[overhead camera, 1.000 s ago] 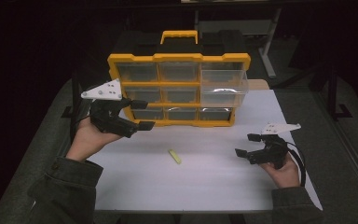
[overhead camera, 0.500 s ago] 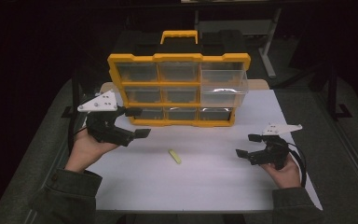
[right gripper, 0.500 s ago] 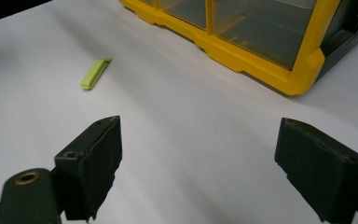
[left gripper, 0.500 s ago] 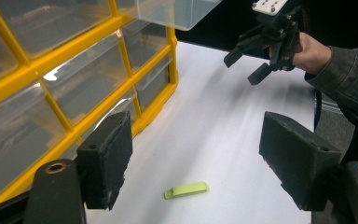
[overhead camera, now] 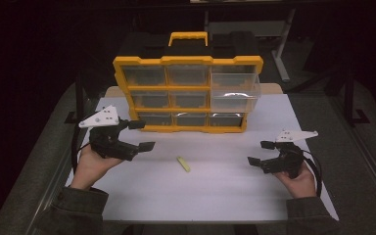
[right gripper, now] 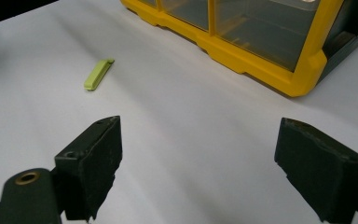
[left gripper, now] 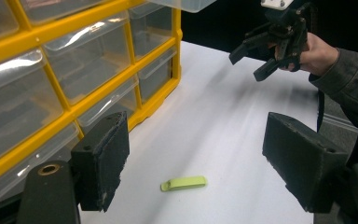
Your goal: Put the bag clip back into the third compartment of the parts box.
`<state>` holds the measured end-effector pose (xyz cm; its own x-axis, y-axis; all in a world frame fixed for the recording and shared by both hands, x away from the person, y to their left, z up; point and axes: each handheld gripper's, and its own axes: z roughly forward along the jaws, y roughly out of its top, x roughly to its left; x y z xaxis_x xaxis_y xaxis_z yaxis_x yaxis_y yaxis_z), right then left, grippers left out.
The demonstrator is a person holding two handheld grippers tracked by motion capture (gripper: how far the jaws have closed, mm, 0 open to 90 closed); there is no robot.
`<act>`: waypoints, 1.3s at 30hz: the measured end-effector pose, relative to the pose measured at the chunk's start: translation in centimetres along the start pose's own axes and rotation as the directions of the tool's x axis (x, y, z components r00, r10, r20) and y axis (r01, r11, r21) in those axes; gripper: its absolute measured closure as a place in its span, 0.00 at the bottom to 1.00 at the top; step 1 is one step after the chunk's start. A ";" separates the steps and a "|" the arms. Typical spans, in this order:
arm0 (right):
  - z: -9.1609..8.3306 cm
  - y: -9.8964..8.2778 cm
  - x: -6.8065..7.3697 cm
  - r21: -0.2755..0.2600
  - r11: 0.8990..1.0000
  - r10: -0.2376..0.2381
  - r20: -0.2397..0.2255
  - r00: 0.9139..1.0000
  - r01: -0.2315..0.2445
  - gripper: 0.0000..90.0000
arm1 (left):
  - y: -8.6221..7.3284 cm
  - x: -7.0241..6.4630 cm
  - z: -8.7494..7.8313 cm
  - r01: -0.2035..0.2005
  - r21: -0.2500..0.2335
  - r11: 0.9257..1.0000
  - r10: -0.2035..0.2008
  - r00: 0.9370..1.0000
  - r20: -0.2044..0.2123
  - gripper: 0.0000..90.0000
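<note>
A small lime-green piece (overhead camera: 183, 163) lies flat on the white table (overhead camera: 215, 196), between the two hands. My left gripper (overhead camera: 143, 135) hovers to its left, just in front of the yellow drawer organizer (overhead camera: 188, 60). Its jaws have just been opening, and they stand wide with nothing between them. In the left gripper view the green piece (left gripper: 184, 183) lies on the table beyond my left gripper (left gripper: 193, 140). My right gripper (overhead camera: 258, 152) is open and empty at the right, low over the table. The right gripper view has the green piece (right gripper: 98, 74) far off at the upper left.
The organizer has clear drawers and a yellow handle, and it stands at the back of the table. Its upper right drawer (overhead camera: 235, 90) is pulled out. Dark floor surrounds the table. The right gripper (left gripper: 246, 67) appears far off in the left gripper view.
My left gripper has sunk and drawn back from the organizer's lower left drawers toward the near left, and its jaws stand a little wider. The right gripper and the green piece have stayed put.
</note>
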<state>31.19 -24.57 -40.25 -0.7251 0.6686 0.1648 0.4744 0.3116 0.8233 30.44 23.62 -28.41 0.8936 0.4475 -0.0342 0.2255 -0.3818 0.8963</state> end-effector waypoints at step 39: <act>0.2 -0.5 0.2 0.033 0.999 -0.003 0.011 1.000 0.003 0.16 | -7.4 -0.1 0.5 0.092 -0.011 0.996 -0.092 0.995 -0.047 0.24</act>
<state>30.90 -24.43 -40.73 -0.7211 0.6751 0.1558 0.4882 0.3355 0.8057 28.90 26.04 -35.29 0.8497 0.5185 -0.0956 0.3023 -0.3305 0.8941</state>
